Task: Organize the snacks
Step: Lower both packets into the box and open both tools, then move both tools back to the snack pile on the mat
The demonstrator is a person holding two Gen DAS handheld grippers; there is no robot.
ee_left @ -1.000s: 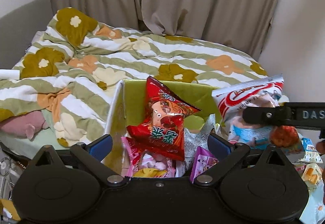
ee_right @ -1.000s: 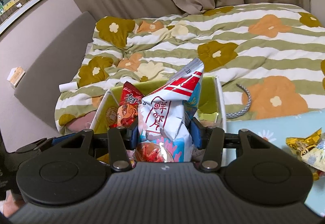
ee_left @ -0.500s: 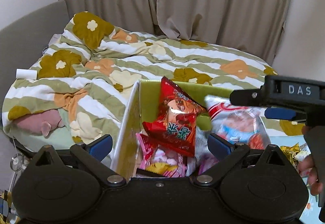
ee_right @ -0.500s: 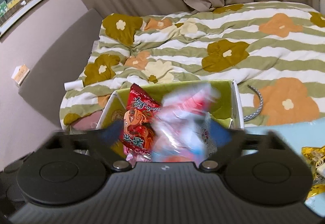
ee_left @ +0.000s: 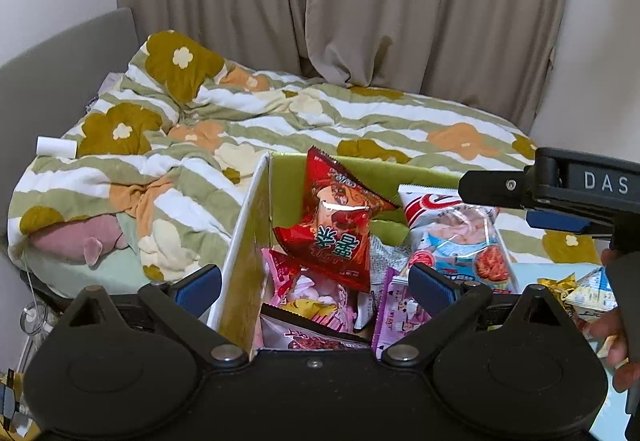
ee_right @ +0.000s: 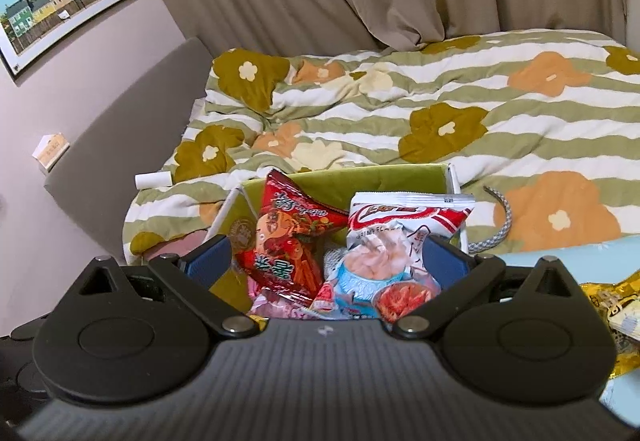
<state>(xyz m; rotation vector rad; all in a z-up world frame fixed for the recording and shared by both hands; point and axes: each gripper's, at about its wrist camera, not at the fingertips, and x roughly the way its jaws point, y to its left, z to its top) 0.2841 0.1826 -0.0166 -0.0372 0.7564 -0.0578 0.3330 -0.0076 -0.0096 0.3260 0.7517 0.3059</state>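
A white box with a green lining (ee_left: 244,237) stands against the bed and holds several snack bags. A red bag (ee_left: 336,225) leans upright in it. Beside that bag lies a white-and-red shrimp chip bag (ee_left: 456,237), over a pink bag (ee_left: 308,289) and a purple packet (ee_left: 394,305). My left gripper (ee_left: 316,283) hovers open over the box's near left corner, holding nothing. My right gripper (ee_right: 328,261) is open wide above the box (ee_right: 360,177). The shrimp chip bag (ee_right: 392,237) lies free below its pads, next to the red bag (ee_right: 288,241).
A flowered quilt (ee_right: 440,113) covers the bed behind the box. Loose gold and pale packets (ee_right: 612,301) lie on a light-blue surface at the right. A grey braided band (ee_right: 500,221) rests on the quilt. A pink plush (ee_left: 80,241) lies at the left of the box.
The right gripper opened and let go of the white-and-red shrimp chip bag, which dropped into the box beside the red bag. The left gripper drifted to the left.
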